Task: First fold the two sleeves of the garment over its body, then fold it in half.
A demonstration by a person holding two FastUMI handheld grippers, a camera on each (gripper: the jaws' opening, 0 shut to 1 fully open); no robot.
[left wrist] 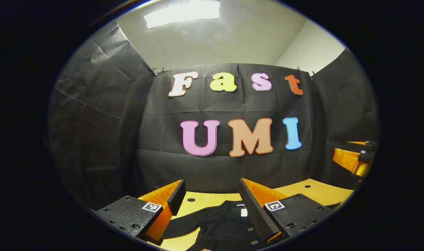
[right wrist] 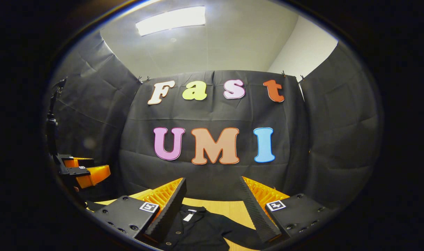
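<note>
A black garment (left wrist: 220,225) with buttons and a white neck tag (left wrist: 243,211) lies flat on the light wooden table (left wrist: 313,191). My left gripper (left wrist: 212,181) hovers above its collar end, open, with nothing between the fingers. In the right gripper view the same garment (right wrist: 198,226) lies below my right gripper (right wrist: 212,179), which is also open and holds nothing. One sleeve (right wrist: 241,233) spreads out to the right under that gripper's right finger. Each gripper shows at the edge of the other's view: the right gripper (left wrist: 355,155) and the left gripper (right wrist: 90,170).
Black cloth walls close the booth on three sides right behind the table's far edge (right wrist: 229,205). A dark stand (right wrist: 52,122) rises at the left. Bare table top (left wrist: 194,204) runs beyond the collar.
</note>
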